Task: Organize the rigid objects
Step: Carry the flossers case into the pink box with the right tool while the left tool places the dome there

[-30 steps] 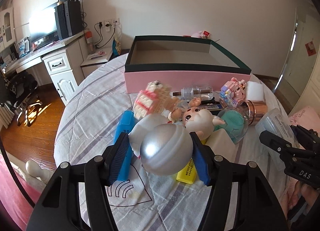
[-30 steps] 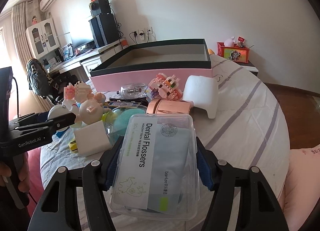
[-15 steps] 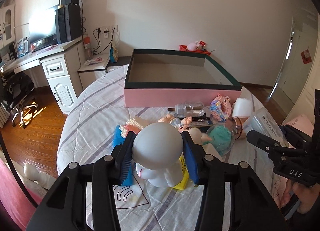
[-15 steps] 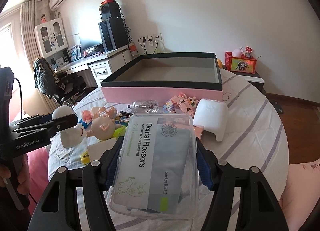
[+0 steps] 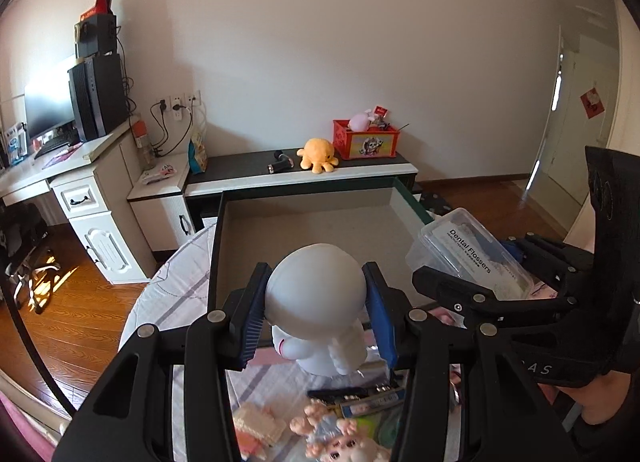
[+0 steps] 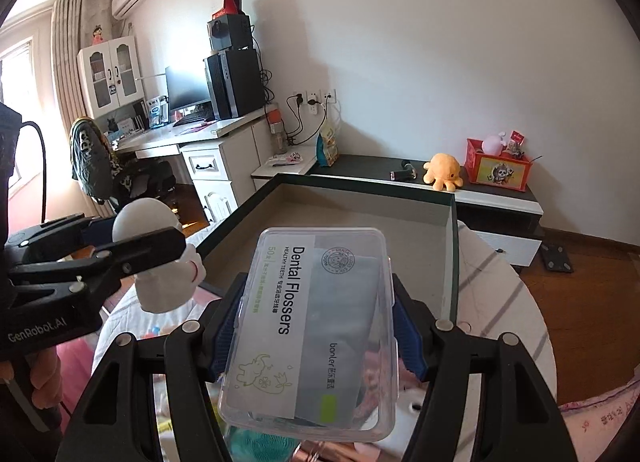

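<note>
Left wrist view: left gripper (image 5: 316,312) holds the white round-headed figurine (image 5: 318,302) by its head, blue pads (image 5: 252,314) pressed on both sides, jaws partly closed to the head's width. Figurine hangs clear above the striped bed cover (image 5: 168,294), at the near edge of the open box (image 5: 218,229) with its dark rim and grey floor. Small toys (image 5: 336,434) lie on the cover below the gripper.

Right wrist view: right gripper (image 6: 316,334) is clamped on the clear dental flosser case (image 6: 316,326), pads against its long sides, jaws partly closed to the case's width. Case is held lid up, over the box's near edge (image 6: 360,189). Both items are off the cover
</note>
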`<state>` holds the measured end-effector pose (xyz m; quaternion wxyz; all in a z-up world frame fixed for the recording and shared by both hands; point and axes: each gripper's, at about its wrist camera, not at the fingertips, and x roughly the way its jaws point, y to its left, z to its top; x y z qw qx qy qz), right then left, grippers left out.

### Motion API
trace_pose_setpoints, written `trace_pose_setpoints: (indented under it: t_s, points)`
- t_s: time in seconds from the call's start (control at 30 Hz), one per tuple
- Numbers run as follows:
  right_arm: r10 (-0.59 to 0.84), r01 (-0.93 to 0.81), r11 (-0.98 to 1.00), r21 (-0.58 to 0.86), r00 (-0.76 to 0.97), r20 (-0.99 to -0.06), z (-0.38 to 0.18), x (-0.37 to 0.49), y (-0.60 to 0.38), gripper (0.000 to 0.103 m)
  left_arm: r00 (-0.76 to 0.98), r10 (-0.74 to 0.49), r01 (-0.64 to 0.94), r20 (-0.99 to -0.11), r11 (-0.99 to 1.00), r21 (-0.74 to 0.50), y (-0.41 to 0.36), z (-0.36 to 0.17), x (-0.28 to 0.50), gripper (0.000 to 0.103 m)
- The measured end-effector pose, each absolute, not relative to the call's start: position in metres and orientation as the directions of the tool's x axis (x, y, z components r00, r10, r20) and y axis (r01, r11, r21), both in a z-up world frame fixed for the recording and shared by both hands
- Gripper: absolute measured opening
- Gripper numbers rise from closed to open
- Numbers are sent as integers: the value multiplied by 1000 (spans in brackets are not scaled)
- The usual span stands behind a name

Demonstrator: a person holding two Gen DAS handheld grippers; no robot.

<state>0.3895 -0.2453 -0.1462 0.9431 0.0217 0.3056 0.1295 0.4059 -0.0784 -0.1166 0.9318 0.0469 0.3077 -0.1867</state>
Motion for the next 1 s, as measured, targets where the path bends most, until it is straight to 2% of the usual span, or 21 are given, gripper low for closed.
trace_pose_setpoints:
  t_s: [0.07, 0.2, 0.37, 0.5, 0.53, 0.57, 0.6, 0.63, 0.73, 0.83, 1.0]
  points:
    - [230, -221, 971, 91, 756, -613, -151, 417, -241, 67, 718, -313, 371, -622, 928, -38, -83, -124, 432, 47]
    - [233, -207, 971, 121, 690, -685, -171, 463, -240, 67, 668, -282, 345, -689, 937, -49, -88, -145, 475, 47]
    - [211, -182, 975, 126, 593, -777, -203, 496, -239, 67, 608, -266, 339, -748, 939, -59, -91, -176, 491, 47]
    - [202, -154, 978, 139, 571, -796, -216, 499, -244, 70, 600, -248, 319, -761, 946, -56, -91, -187, 492, 48]
    - [201, -144, 979, 143, 572, -796, -217, 498, -245, 73, 608, -247, 316, -755, 947, -55, -92, -186, 488, 52]
    - [196, -136, 980, 143, 578, -792, -216, 496, -247, 77, 618, -243, 309, -748, 950, -54, -91, -185, 484, 57]
    - [184, -126, 983, 136, 590, -786, -214, 493, -248, 82, 630, -241, 299, -738, 953, -55, -89, -181, 479, 72]
    - [177, -116, 984, 134, 603, -778, -212, 489, -250, 82, 647, -241, 293, -724, 954, -55, -86, -177, 471, 85]
    - [200, -116, 980, 165, 653, -730, -193, 468, -256, 83, 715, -210, 265, -667, 964, -20, -78, -161, 445, 92]
    - [166, -111, 986, 125, 733, -660, -166, 426, -250, 86, 778, -189, 231, -600, 973, -7, -68, -143, 405, 101]
    - [149, -101, 988, 118, 832, -534, -130, 346, -238, 88, 857, -139, 166, -496, 986, 10, -51, -115, 330, 103]
